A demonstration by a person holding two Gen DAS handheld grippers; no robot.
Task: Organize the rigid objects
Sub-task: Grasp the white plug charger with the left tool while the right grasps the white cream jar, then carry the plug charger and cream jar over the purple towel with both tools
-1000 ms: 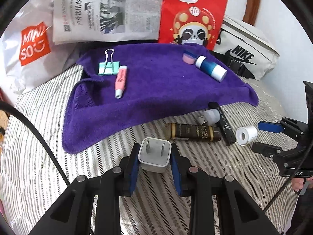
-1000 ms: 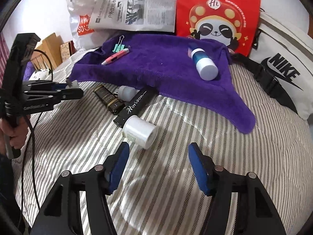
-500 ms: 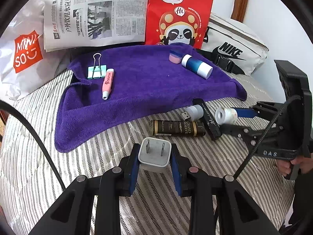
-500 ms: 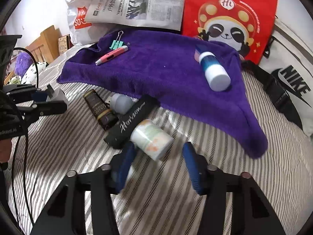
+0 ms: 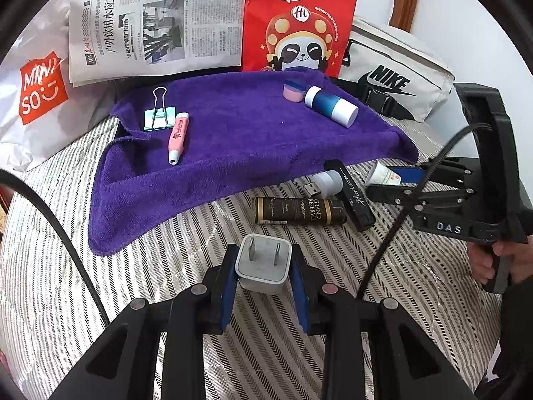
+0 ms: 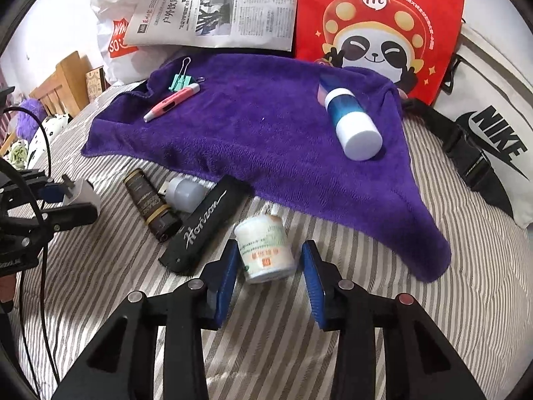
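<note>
Striped bedding (image 6: 383,283); right tongs (image 6: 270,268) closing around jar (image 6: 265,253), gap showing; left tongs (image 5: 263,275) clamp charger (image 5: 263,263).

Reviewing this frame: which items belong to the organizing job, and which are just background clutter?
Job: white charger plug in left gripper; small white jar between right gripper jaws, which have just been closing; dark tube; black Horizon case; purple towel.
Background: newspaper; red panda bag; Nike bag.
</note>
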